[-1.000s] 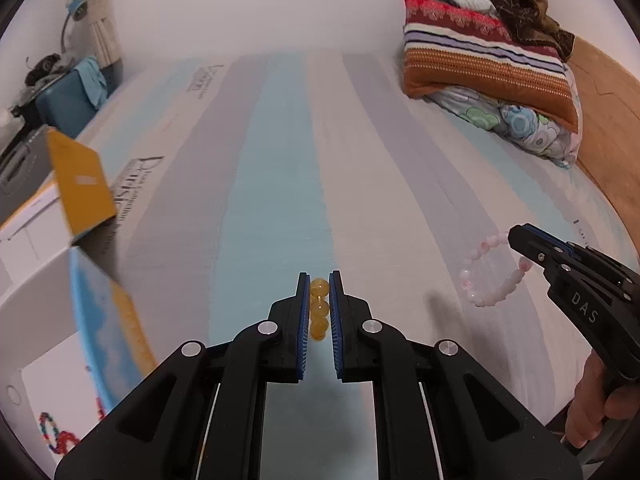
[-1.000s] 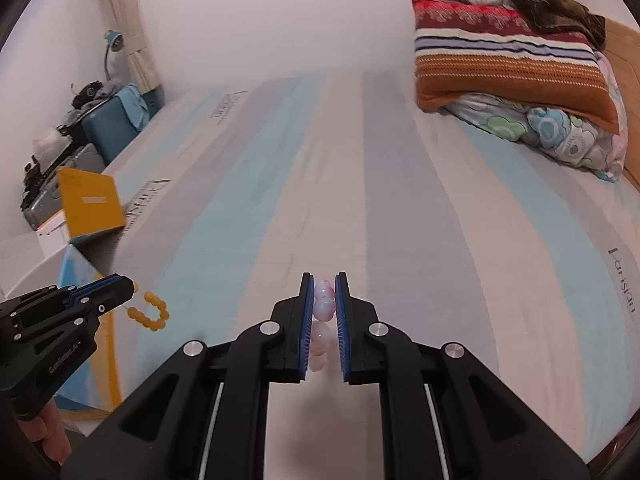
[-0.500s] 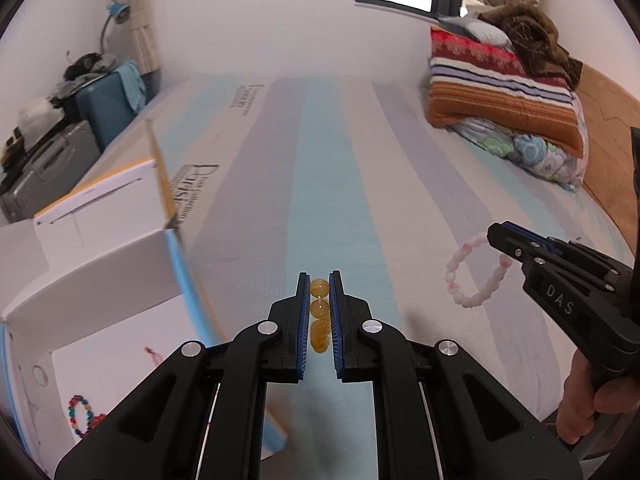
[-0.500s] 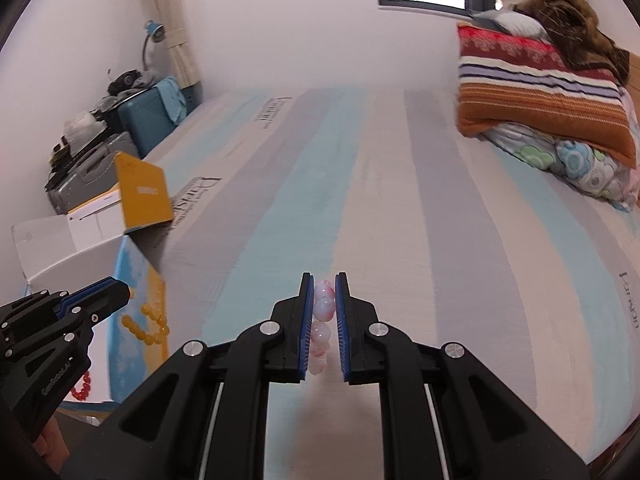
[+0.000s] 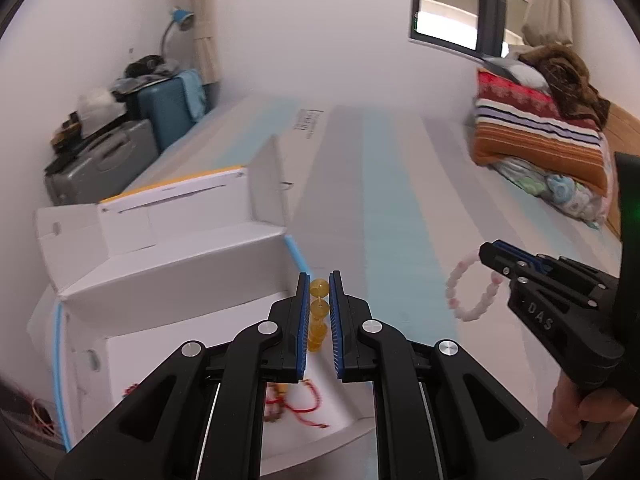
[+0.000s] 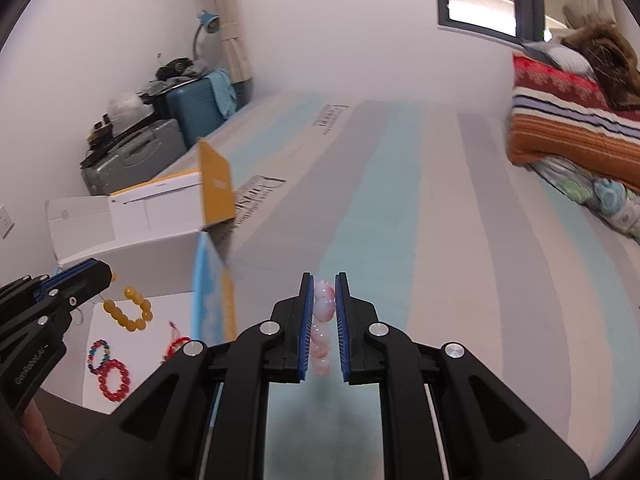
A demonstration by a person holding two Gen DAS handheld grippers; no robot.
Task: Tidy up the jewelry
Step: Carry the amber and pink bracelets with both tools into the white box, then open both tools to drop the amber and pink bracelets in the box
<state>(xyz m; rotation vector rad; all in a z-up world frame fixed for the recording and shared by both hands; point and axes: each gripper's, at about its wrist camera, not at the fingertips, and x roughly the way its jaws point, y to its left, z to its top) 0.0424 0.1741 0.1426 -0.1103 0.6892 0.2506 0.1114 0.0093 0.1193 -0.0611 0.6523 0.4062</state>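
Note:
My left gripper (image 5: 319, 280) is shut on a yellow bead bracelet (image 5: 319, 312) and holds it above the open white cardboard box (image 5: 192, 300). In the right wrist view the yellow bracelet (image 6: 130, 314) hangs from the left gripper (image 6: 106, 276) over the box floor. My right gripper (image 6: 324, 282) is shut on a pink bead bracelet (image 6: 323, 320), held above the striped bed to the right of the box. It also shows in the left wrist view (image 5: 472, 292). Inside the box lie a red bead bracelet (image 6: 115, 378), a multicoloured one (image 6: 97, 354) and a red cord bracelet (image 5: 308, 404).
The box has a raised yellow flap (image 6: 216, 188) and a blue side wall (image 6: 210, 308). Suitcases (image 6: 132, 160) stand by the wall at left. Folded blankets and pillows (image 6: 572, 132) are stacked at the far right of the striped mattress (image 6: 420, 200).
Both grippers have swung left toward the box. The left one, with the yellow bracelet, has moved from over the mattress to over the box opening. The right one followed with the pink bracelet.

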